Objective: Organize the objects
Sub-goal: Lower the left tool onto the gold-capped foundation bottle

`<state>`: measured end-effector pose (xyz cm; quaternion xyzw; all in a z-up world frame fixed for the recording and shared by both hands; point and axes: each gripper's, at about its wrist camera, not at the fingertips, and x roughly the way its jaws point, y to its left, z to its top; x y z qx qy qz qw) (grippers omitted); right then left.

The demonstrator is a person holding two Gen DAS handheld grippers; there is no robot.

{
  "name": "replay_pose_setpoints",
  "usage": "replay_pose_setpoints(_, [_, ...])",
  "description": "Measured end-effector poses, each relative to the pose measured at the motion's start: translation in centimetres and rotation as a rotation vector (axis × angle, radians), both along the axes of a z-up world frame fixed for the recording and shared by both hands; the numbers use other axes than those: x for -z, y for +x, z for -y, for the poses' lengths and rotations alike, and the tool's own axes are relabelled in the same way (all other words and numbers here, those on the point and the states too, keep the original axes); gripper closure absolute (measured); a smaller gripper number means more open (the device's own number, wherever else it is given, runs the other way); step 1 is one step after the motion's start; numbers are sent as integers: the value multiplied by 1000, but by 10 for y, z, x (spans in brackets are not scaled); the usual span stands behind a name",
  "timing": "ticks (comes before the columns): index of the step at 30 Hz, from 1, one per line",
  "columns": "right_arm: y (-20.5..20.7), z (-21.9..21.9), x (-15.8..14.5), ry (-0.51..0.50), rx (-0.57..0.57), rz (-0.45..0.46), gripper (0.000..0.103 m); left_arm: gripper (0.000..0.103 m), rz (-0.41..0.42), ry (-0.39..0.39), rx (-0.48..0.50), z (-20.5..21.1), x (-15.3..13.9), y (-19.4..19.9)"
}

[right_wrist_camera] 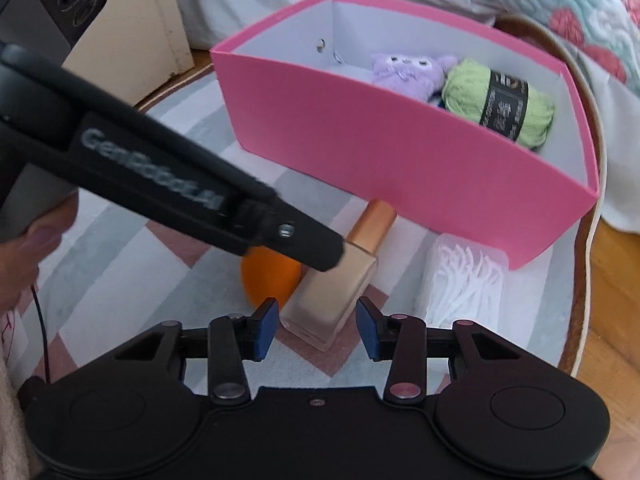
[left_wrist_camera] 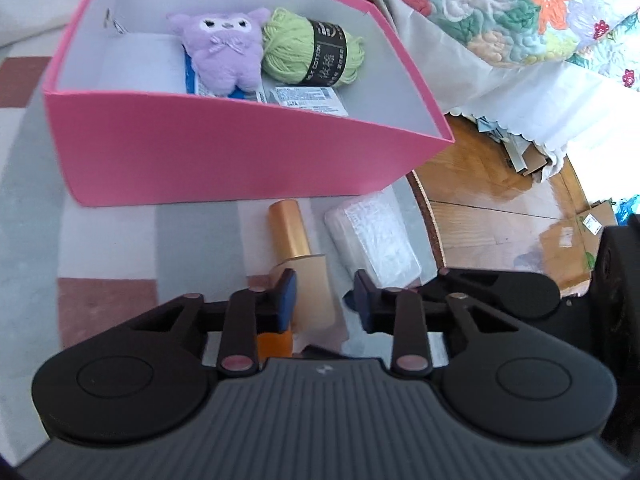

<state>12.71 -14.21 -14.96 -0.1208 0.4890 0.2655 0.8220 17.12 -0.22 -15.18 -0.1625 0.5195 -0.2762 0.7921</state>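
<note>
In front of the pink box [right_wrist_camera: 360,152], left to right: one orange sponge [right_wrist_camera: 268,276], one gold-capped bottle [right_wrist_camera: 336,288], one floss-pick case [right_wrist_camera: 464,280]. The bottle's cap points at the box, and its base sits between the right gripper [right_wrist_camera: 316,328] jaws, narrow but not yet touching. The left gripper [left_wrist_camera: 326,300] jaws are narrow at its shoulder; can't tell if they grip.

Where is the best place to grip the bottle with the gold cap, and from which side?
Probably the flat-sided frosted body of the bottle, not its round gold cap. It lies on the rug, so come from above, pads on its two long flat sides; the right hand-held gripper already straddles it.
</note>
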Motion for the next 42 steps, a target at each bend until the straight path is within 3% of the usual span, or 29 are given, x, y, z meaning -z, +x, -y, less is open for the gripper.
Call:
replay_pose_setpoints(3, [1,-1,5,4,13,-11,56,82,-21,3,2,5,9,3])
replay_pose_setpoints(12, [5,-8,14,-3,48,-28,51,82,-9,-4,-20,4,12,1])
replay_pose_setpoints(22, [-3,19,9,82,156,-89,62,82,-17,20,-5,12,15,-7])
replay_pose_setpoints(27, [-7,38,10,130,196,-109,64,77,-20,60,22,27,20,-11])
replay_pose_setpoints(29, [-14,35,9,109,176,-89,64,69,-25,76,17,32,22,-11])
replay_pose_setpoints(32, [-7,27,13,59,133,-53,62,65,-27,98,3,37,23,-11])
replay_pose_setpoints(40, [10,6,27,-3,143,-35,60,64,-33,83,-42,35,26,-14])
replay_pose_setpoints(42, [13,13,26,38,198,-71,63,64,-53,68,-52,34,27,-15])
